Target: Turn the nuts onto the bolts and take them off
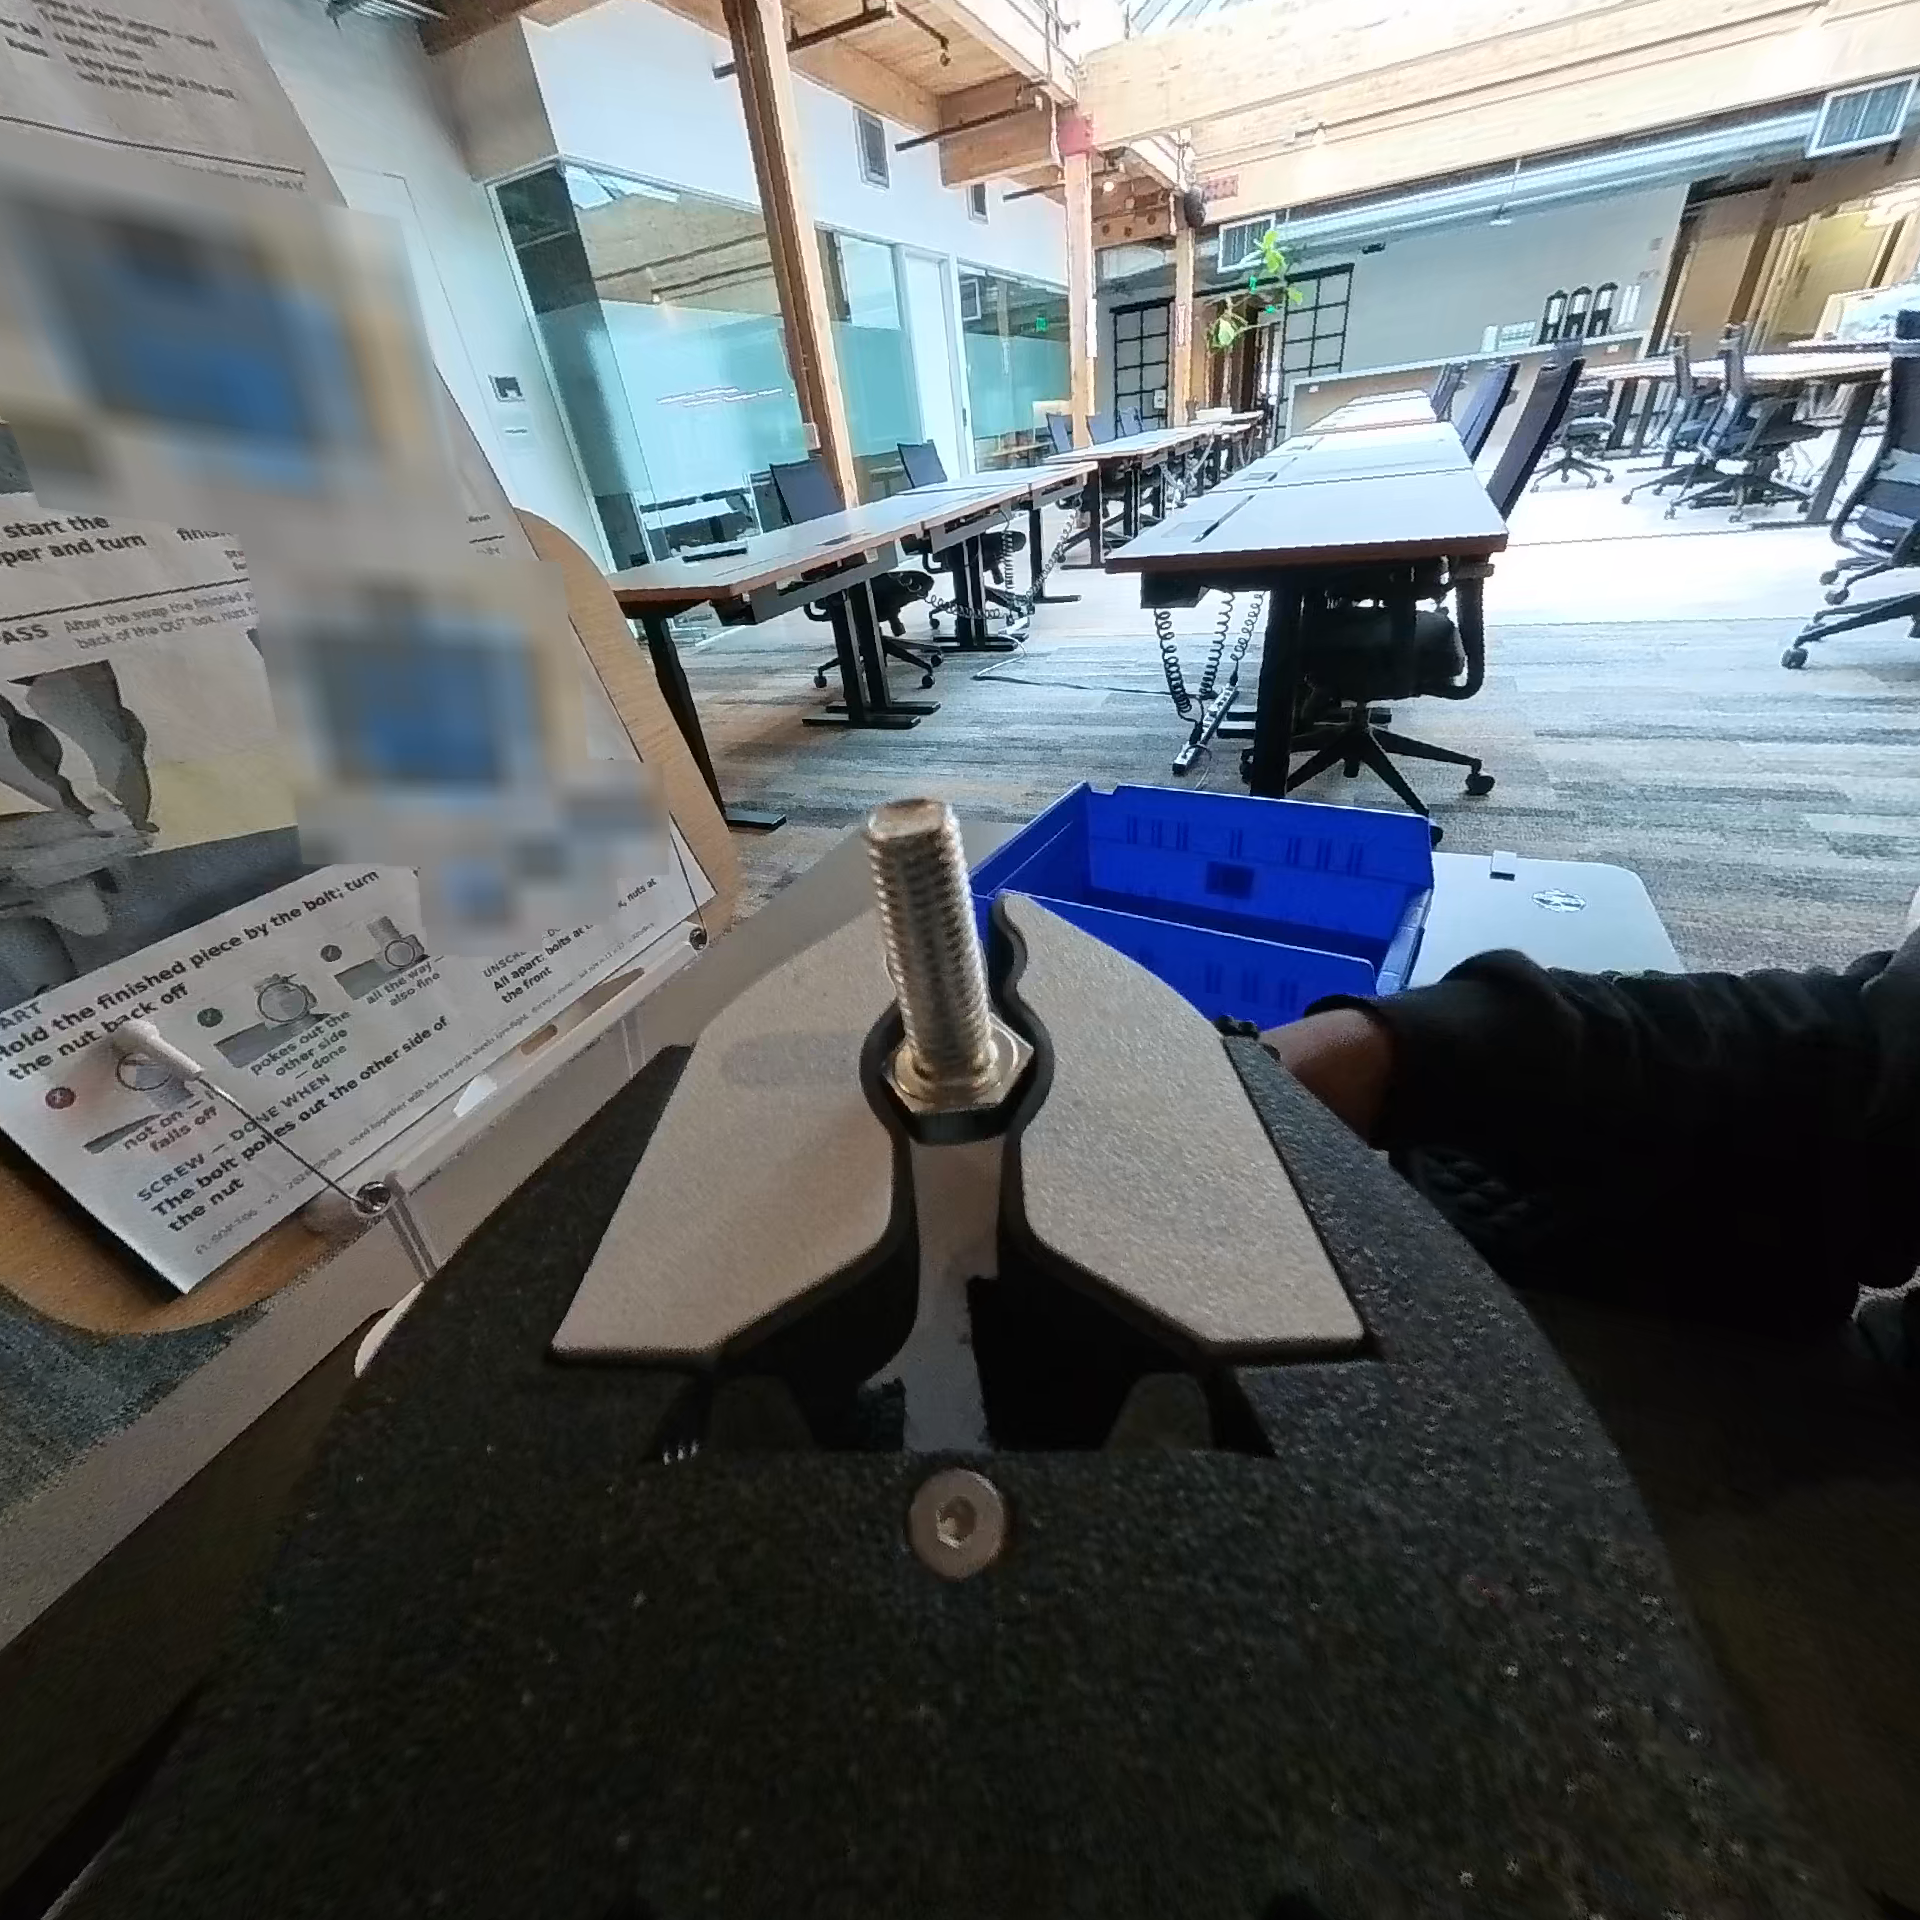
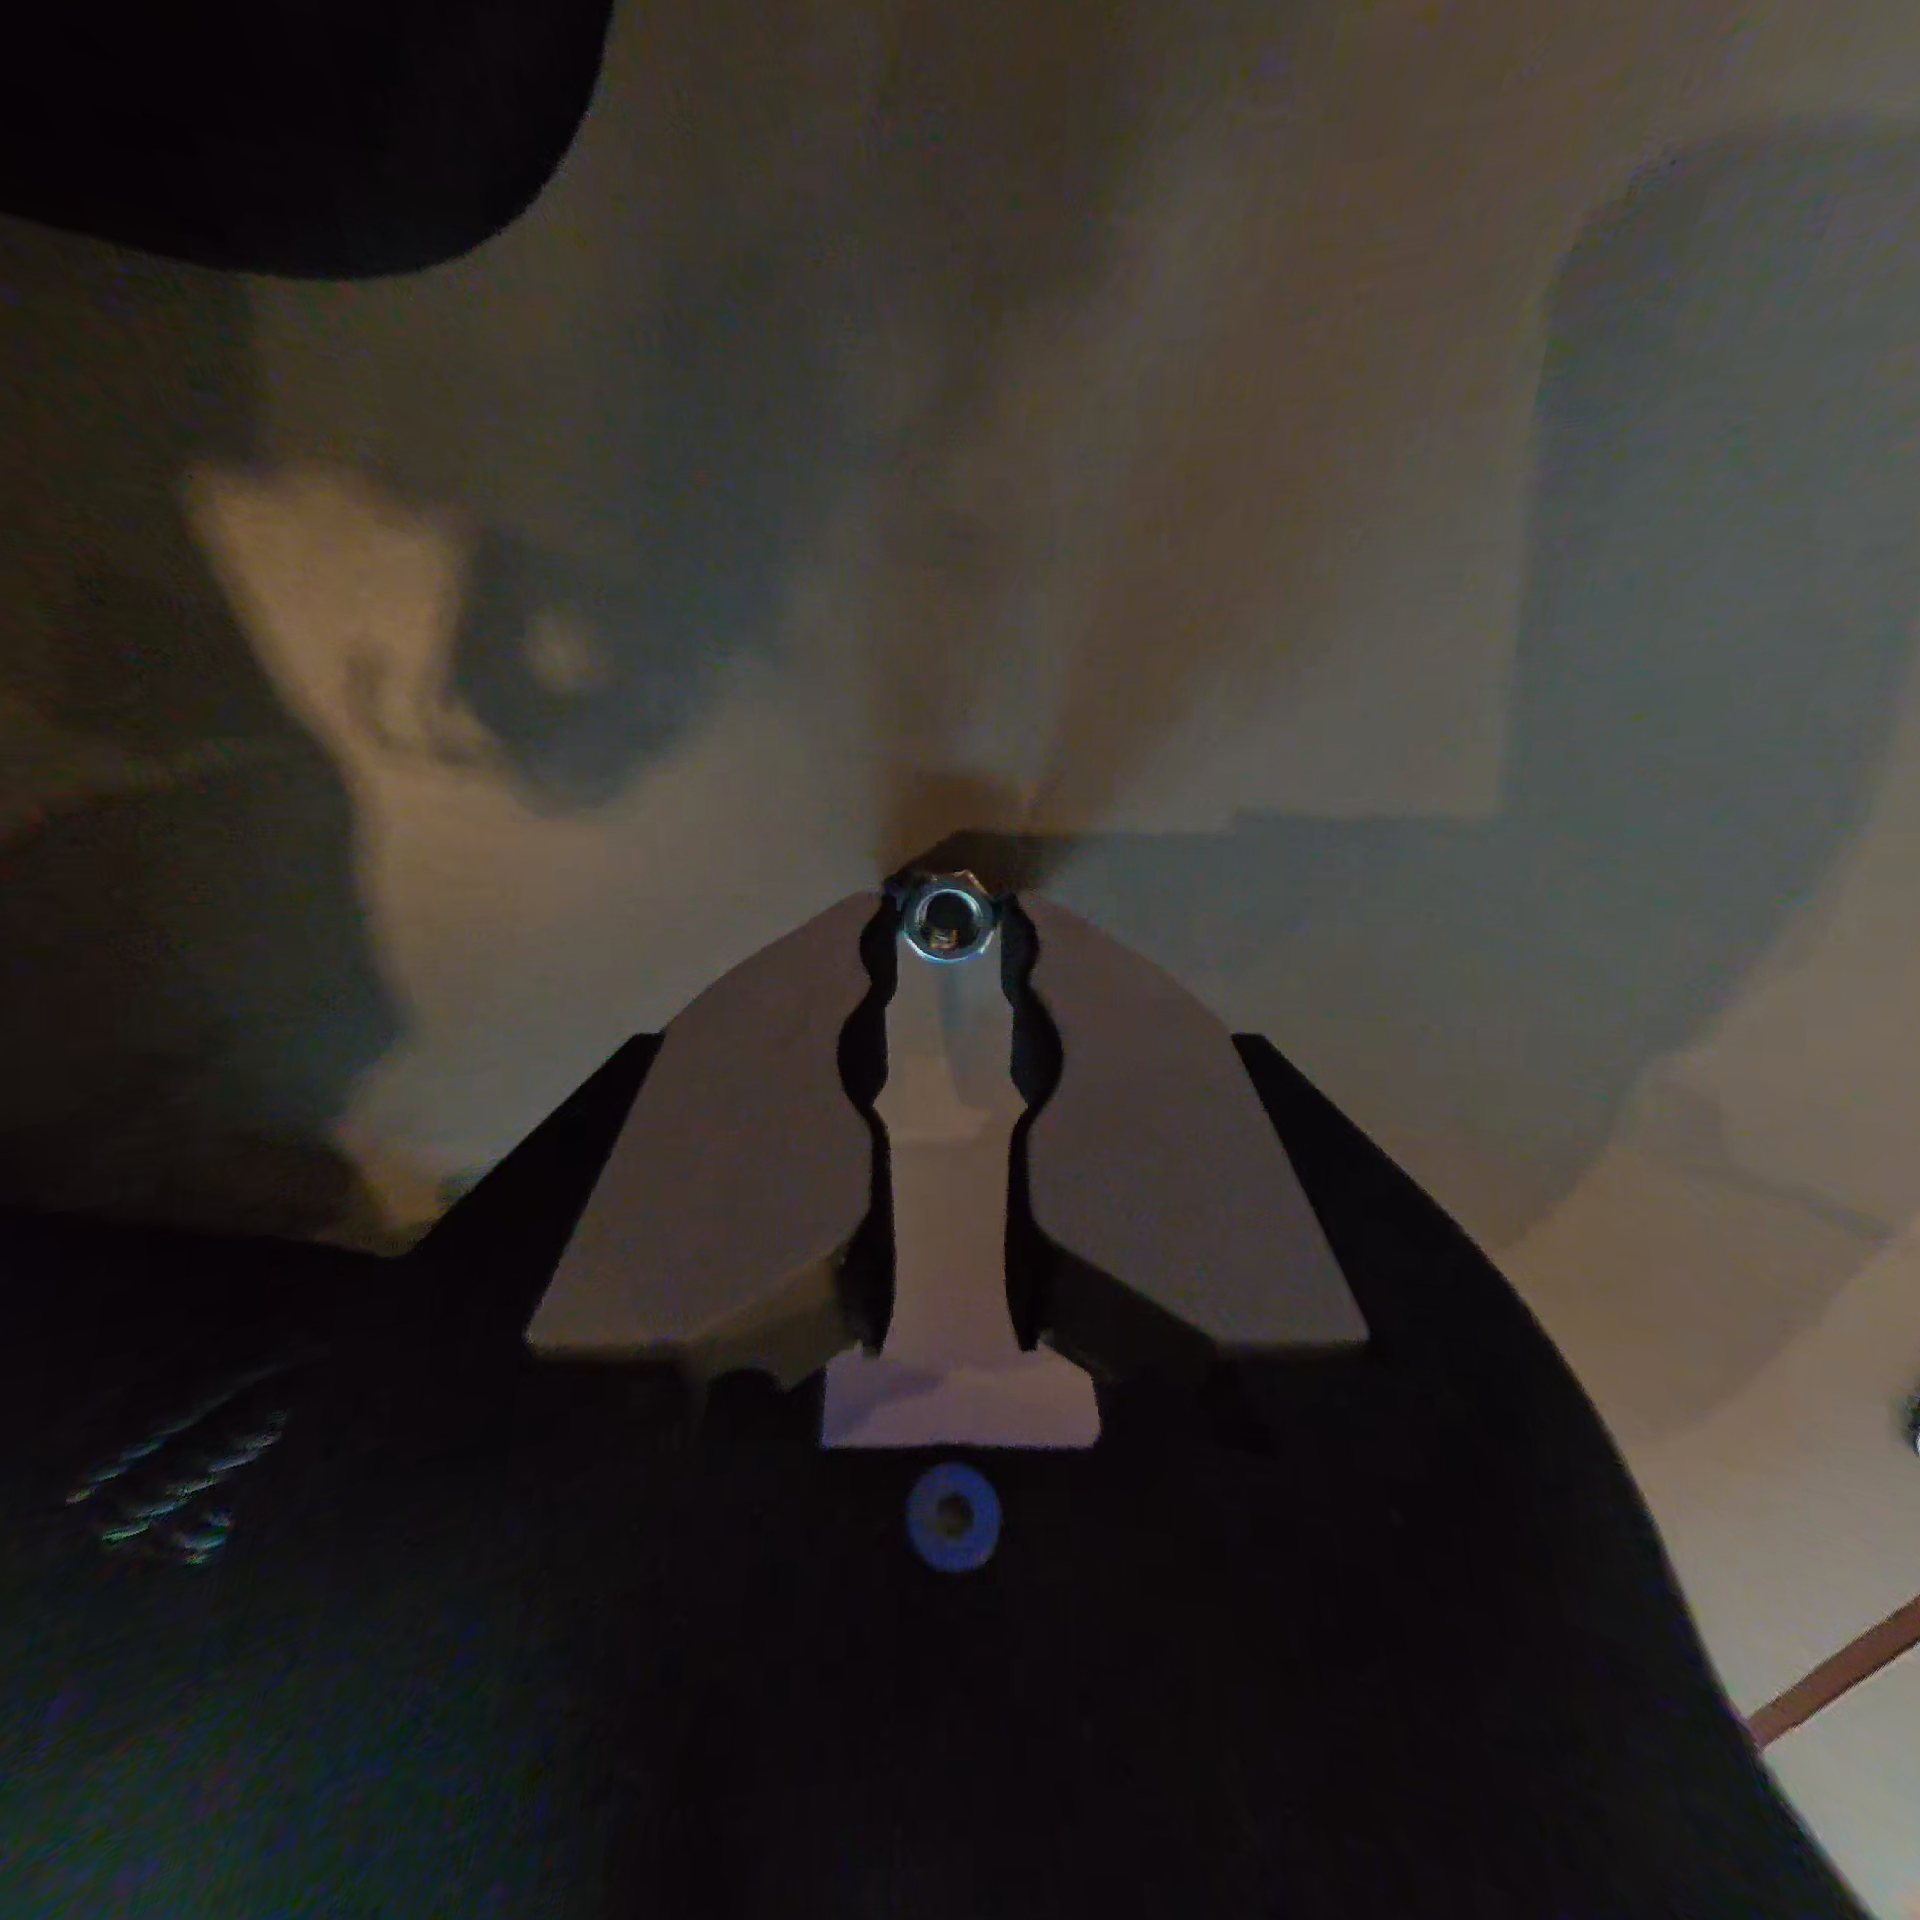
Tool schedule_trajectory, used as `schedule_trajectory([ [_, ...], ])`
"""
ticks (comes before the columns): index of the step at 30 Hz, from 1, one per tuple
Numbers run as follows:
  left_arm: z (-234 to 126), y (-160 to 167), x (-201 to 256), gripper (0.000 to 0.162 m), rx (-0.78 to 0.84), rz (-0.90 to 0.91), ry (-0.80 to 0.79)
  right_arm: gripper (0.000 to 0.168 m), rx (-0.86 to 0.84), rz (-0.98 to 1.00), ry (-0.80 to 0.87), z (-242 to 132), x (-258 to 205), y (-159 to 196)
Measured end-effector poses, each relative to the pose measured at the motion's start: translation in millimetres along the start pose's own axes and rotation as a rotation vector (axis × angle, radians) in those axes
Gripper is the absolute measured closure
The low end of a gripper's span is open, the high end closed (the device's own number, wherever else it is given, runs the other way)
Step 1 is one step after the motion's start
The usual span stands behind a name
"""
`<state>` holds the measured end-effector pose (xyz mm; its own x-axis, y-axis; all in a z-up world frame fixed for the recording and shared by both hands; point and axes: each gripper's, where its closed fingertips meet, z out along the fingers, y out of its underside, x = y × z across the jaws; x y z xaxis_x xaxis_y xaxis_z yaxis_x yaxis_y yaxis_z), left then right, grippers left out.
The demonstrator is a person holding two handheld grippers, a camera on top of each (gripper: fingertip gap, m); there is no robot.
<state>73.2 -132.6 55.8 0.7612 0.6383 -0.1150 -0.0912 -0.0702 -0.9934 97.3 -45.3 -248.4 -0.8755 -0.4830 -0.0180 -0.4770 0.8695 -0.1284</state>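
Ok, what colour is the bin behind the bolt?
Bright blue. The bin shows best in the left wrist view, just beyond the upright bolt.

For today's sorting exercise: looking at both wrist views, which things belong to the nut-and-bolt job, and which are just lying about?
Belonging to the job:
- bolt, gripped by the left gripper
- nut, gripped by the right gripper
- blue bin
- instruction sheet

Just lying about:
- office desks
- office chairs

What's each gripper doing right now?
Left gripper: closed on the bolt, gripped by its head.
Right gripper: closed on a nut at its fingertips.
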Motion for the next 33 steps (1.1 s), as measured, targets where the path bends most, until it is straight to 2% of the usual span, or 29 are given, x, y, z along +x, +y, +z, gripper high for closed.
schedule_trajectory([
  [3, 1, 1, 1, 0.150, -0.002, 0.001, 0.008, 0.150, -0.025, -0.021, 0.028, -3, 1, 4],
  [6, 3, 2, 3, 0.150, -0.002, -0.004, 0.028, 0.150, 0.006, -0.039, 0.037, -25, -7, 6],
  [16, 32, 14, 28, 0.150, 0.000, -0.050, 0.245, 0.150, 0.054, -0.277, 0.104, -197, -51, 9],
  [22, 58, 25, 71, 0.150, -0.030, -0.027, 0.482, 0.150, 0.023, -0.428, 0.173, -264, -57, 2],
  [26, 80, 35, 99, 0.150, -0.051, -0.012, 0.610, 0.150, 0.010, -0.472, 0.199, -289, -51, -6],
  [33, 100, 57, 124, 0.150, -0.082, 0.019, 0.713, 0.150, -0.023, -0.541, 0.203, -299, -48, -7],
])
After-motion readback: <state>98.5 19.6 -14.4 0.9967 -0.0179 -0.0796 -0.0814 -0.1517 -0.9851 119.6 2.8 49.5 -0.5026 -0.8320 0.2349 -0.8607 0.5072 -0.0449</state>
